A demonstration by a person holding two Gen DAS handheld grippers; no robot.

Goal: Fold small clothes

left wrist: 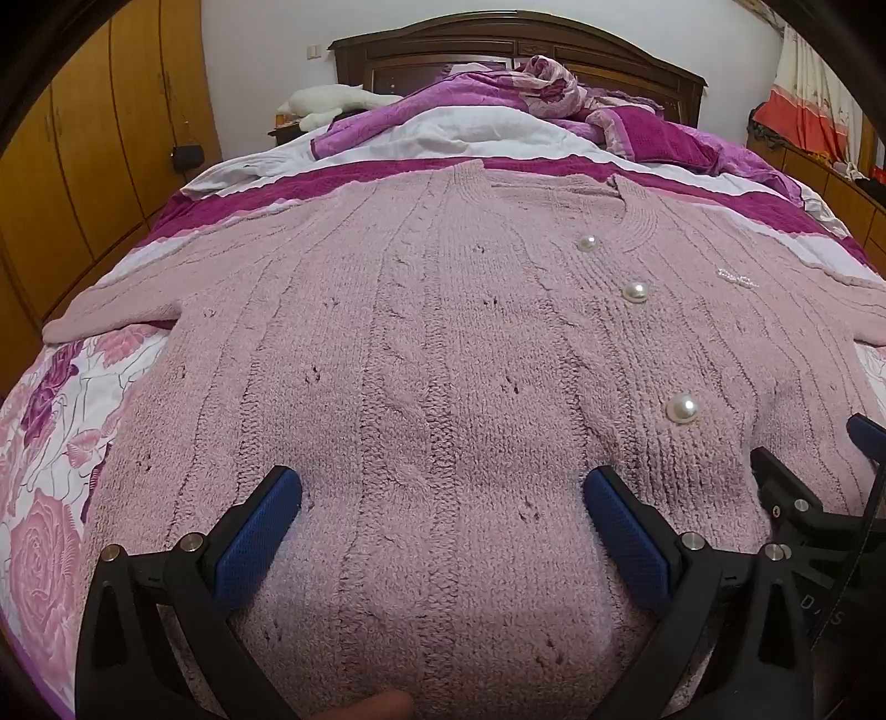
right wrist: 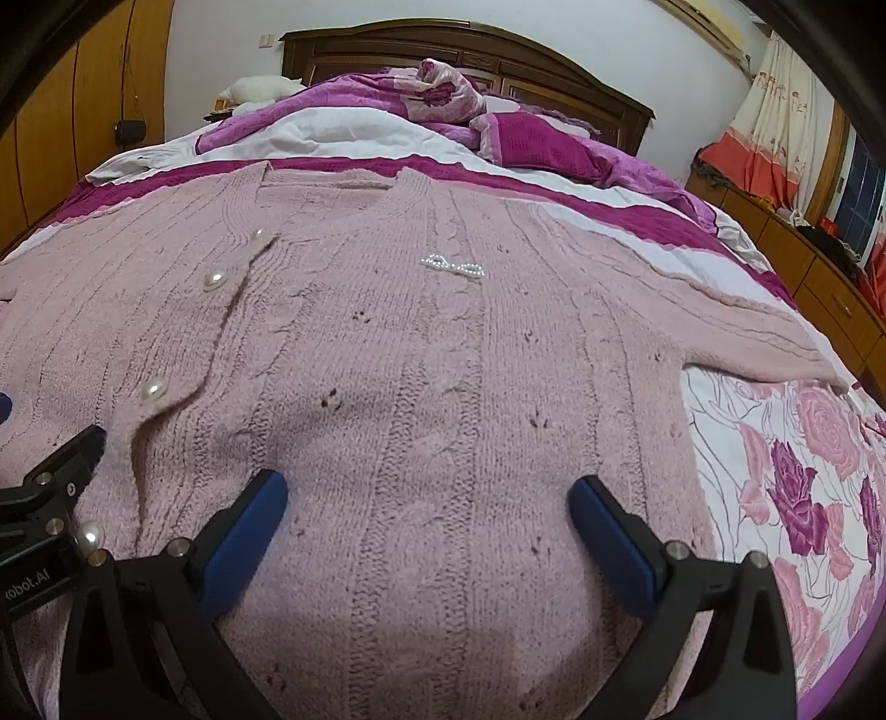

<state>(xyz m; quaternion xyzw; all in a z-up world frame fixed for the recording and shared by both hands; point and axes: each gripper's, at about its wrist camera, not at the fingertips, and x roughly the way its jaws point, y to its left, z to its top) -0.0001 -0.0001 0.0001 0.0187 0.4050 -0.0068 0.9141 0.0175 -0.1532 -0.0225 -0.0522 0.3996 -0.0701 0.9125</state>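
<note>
A pink cable-knit cardigan (left wrist: 443, 343) with pearl buttons (left wrist: 682, 409) lies flat, front up, on the bed, sleeves spread to both sides. It also fills the right wrist view (right wrist: 421, 360), where a beaded bow (right wrist: 451, 265) sits on its chest. My left gripper (left wrist: 443, 493) is open, hovering over the cardigan's lower left half. My right gripper (right wrist: 429, 498) is open over the lower right half. Both hold nothing. The right gripper's body (left wrist: 803, 509) shows at the left view's right edge.
The bed has a floral sheet (right wrist: 786, 476) and a purple-and-white quilt (left wrist: 498, 127) piled near the dark wooden headboard (left wrist: 515, 50). Wooden wardrobes (left wrist: 83, 166) stand on the left, a low cabinet (right wrist: 819, 266) and curtain (right wrist: 775, 127) on the right.
</note>
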